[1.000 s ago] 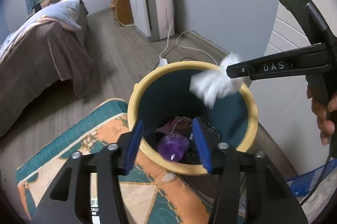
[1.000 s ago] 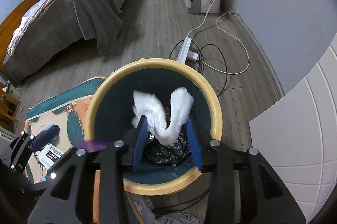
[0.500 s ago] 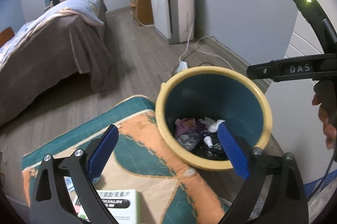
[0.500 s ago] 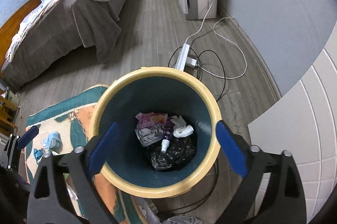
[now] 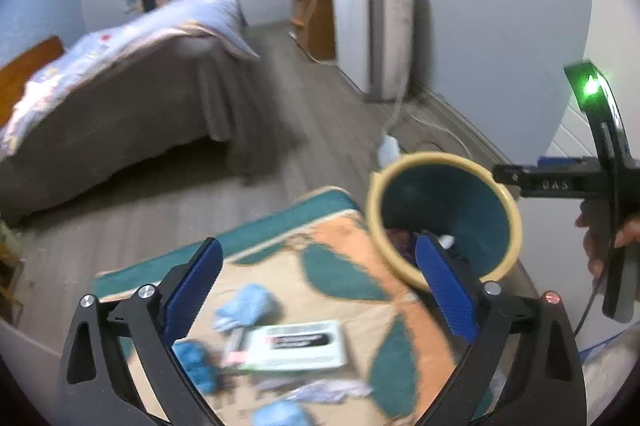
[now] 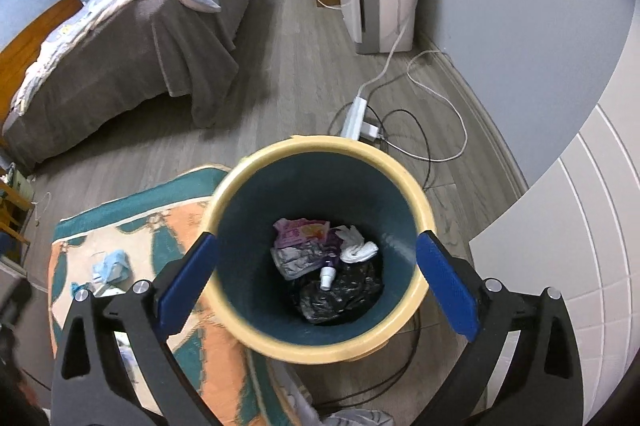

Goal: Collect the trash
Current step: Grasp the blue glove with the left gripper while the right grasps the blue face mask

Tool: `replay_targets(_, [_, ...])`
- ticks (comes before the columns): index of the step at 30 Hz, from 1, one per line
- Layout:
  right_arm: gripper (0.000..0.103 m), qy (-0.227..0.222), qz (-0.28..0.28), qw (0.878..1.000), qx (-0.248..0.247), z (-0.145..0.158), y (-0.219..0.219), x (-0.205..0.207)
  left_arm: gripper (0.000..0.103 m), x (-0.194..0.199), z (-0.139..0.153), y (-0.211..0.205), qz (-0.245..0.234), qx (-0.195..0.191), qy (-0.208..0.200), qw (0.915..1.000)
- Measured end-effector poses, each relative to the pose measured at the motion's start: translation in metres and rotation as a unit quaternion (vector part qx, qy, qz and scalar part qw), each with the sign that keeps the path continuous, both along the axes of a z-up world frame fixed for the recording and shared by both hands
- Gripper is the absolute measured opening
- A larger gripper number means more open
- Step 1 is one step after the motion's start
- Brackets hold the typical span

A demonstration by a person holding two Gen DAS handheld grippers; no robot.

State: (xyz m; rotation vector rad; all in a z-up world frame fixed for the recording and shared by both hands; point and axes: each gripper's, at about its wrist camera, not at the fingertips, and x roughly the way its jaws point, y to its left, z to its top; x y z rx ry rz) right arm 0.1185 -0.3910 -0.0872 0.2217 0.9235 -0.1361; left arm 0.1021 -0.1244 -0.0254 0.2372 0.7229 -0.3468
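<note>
Both tools gape wide, jaws just opened, nothing between them. Right tool [image 6: 316,270] hangs over the yellow-rimmed bin [image 6: 256,162], where the white tissue [image 6: 356,246] dropped a second ago now lies. Left tool [image 5: 316,286] has swung from the bin to the rug [image 5: 340,238], over a box [image 5: 296,346] and blue wads [image 5: 248,306].

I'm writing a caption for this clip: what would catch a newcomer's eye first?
The yellow-rimmed bin in the middle of the right wrist view, with a white tissue and black bag inside. Then the orange-and-teal rug to its left, littered with blue wads and a box.
</note>
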Motion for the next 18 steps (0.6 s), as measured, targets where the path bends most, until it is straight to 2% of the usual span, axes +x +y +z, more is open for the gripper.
replay_targets(7, [0.097, -0.017, 0.035, 0.999, -0.012, 0.012, 0.046, -0.023, 0.097, -0.032, 0.019, 0.074, 0.063, 0.008, -0.006, 0.9980])
replay_targets(9, [0.097, -0.016, 0.048, 0.999, -0.015, 0.013, 0.063, -0.027, 0.097, -0.039, 0.021, 0.095, 0.085, 0.000, -0.006, 0.9964])
replay_targets(12, [0.097, -0.011, 0.066, 0.997, -0.026, 0.011, 0.085, -0.031, 0.097, -0.044, 0.020, 0.124, 0.113, -0.019, -0.003, 0.9934])
replay_targets(18, [0.097, 0.003, 0.103, 0.994, -0.045, 0.002, 0.135, -0.027, 0.097, -0.047, 0.005, 0.167, 0.155, -0.005, 0.001, 0.9879])
